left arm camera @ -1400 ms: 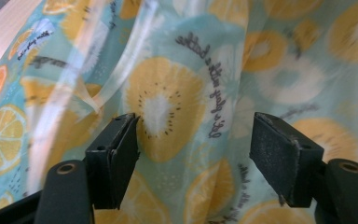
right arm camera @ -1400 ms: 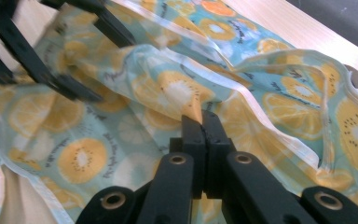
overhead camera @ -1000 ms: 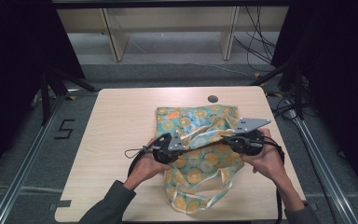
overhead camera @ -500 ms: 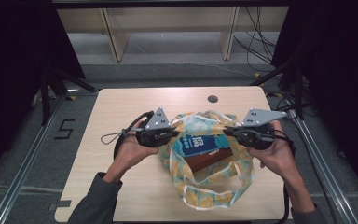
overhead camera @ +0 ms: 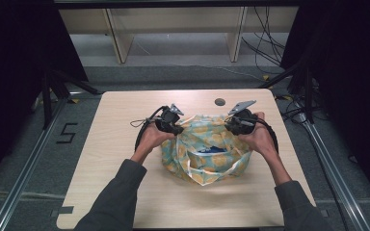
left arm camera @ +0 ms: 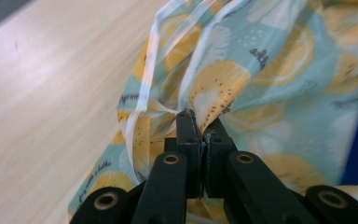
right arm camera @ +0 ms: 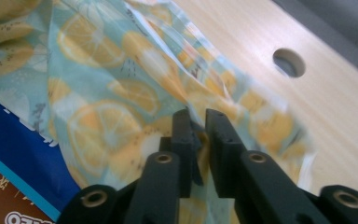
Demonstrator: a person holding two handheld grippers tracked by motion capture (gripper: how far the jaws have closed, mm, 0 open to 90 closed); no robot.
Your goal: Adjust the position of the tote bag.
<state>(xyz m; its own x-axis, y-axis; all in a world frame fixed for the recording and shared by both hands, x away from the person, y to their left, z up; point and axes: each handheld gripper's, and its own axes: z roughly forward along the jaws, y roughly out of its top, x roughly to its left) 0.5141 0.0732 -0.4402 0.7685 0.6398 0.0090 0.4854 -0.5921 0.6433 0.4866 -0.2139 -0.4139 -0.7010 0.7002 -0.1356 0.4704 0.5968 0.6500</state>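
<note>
Nearest to us, a person's left hand [overhead camera: 150,137] and right hand [overhead camera: 259,137] each hold a pair of tongs over a pale wooden table [overhead camera: 111,159]. The left tongs [left arm camera: 198,122] are pressed together, pinching a fold of a thin lemon-print bag [overhead camera: 204,154] at its rim. The right tongs [right arm camera: 198,116] have just been opening: their jaws stand slightly apart, with the bag's film lying loose in the gap rather than squeezed. The bag hangs between the two pairs of tongs, its mouth held open and its body resting on the table just below them. Inside it, under the right tongs, lies a blue and brown box [right arm camera: 9,154] (its print is too blurred to read). Past the right tongs, a round hole [right arm camera: 289,62] is cut in the tabletop. We judge the main risk to be on the right: with those jaws slack, the film could slide out and the mouth fall shut over the box. If the left tongs pull away while only they grip, the bag may drag sideways, tip the box out, or stretch and tear at the pinched fold. A quick re-pinch on the right could also miss the rim and catch a single slippery layer.
</note>
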